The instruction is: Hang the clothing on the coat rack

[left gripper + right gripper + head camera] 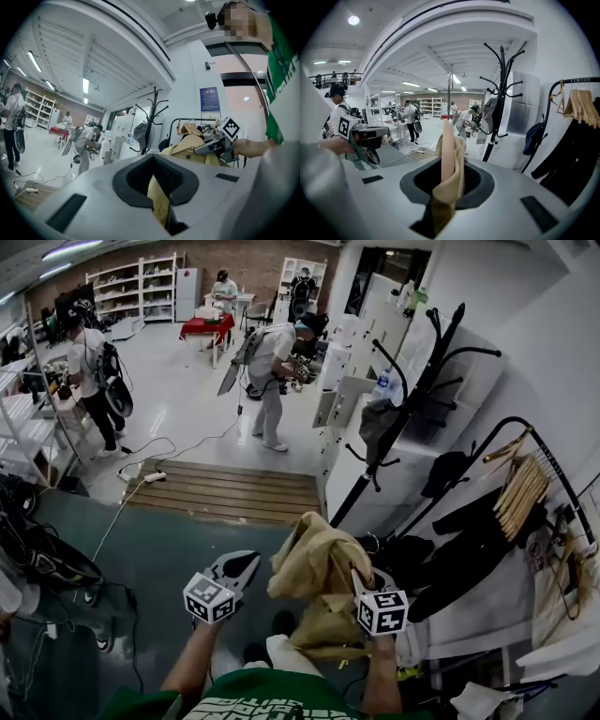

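Two tongs are up in front of the person's green-and-white shirt (253,701). Left tongs (246,566): jaws narrow, and the left gripper view shows them pinching a fold of the tan fabric jacket (314,554). Right tongs (364,585): jaws narrow, clamped on the same jacket, which is bunched round a pale stiff upright strip; cannot tell if the strip is a hanger. The jacket hangs in the air between both tongs, over the dark teal floor (178,549), well apart from the coat rack.

Just right of the jacket is a black curved clothes rail (553,465) with light wooden hangers (521,489) and dark garments (469,545) on it. Behind the rail, the black tree-shaped coat rack (417,395) stands against the white wall, with a grey garment (377,420) on a lower hook. White lockers (361,357) stand beside it. A brown slatted wooden platform (225,489) lies on the floor.

Farther off, a person in a white top (270,367) bends forward. At the back are a red-covered bench (208,326) and white shelving (141,285).
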`<state>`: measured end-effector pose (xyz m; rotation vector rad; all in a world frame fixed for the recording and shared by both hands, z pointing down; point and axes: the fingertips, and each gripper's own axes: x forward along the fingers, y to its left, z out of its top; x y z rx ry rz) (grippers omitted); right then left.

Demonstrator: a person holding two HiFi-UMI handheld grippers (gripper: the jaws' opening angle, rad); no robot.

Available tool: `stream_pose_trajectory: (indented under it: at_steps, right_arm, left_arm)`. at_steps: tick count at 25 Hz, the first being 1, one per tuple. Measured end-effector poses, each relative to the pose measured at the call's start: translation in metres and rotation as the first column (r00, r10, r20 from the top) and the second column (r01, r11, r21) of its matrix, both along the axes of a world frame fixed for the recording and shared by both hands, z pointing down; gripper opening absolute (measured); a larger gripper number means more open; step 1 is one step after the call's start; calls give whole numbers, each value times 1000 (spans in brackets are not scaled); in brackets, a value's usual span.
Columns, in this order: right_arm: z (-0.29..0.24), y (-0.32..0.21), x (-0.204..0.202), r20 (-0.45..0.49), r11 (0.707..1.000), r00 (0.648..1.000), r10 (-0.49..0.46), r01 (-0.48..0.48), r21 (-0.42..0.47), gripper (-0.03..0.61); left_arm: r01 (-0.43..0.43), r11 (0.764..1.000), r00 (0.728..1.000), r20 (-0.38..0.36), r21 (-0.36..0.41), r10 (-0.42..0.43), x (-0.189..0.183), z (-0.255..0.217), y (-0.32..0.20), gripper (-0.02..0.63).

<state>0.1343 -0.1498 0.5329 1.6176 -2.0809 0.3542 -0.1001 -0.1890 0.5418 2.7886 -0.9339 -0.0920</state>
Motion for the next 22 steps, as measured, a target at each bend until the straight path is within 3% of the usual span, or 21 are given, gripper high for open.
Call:
stream_pose_trajectory:
  at_steps: [5,22]
  right_arm:
    - [5,-13,4,-3,1000,1000,6,-6,-3,67]
    - [3,-70,40,-10,999,999,33,-33,5,67]
  left_arm:
    - [10,999,1000,2,36,-10,4,-6,-19,5]
    - [-41,998,999,32,47,40,47,-19,-88,5]
